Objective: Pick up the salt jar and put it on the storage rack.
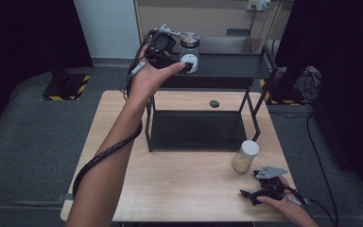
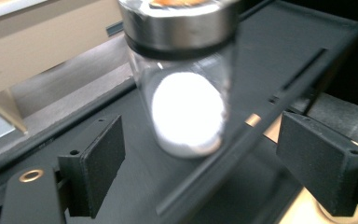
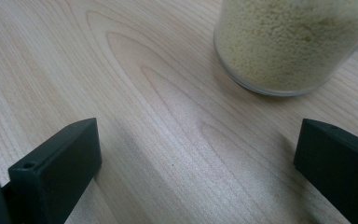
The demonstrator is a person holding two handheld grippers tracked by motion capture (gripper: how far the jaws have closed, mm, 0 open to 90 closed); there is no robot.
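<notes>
Glass jar (image 2: 186,93) near shelf edge (image 2: 242,140), tongs (image 2: 214,172) apart

The person's bare left forearm (image 1: 118,142) stretches from the bottom of the high view up to the far left corner of the table, its hand (image 1: 150,78) raised and wrapped round the black two-jaw left gripper (image 1: 186,66), whose cable loops back along the arm. In the left gripper view its flat black jaws stand wide apart, gripping nothing. The right hand (image 1: 283,201) lies low at the near right corner, holding the black right gripper (image 1: 246,195) with its grey three-cornered plate on top, jaws spread and pointing left.
</notes>
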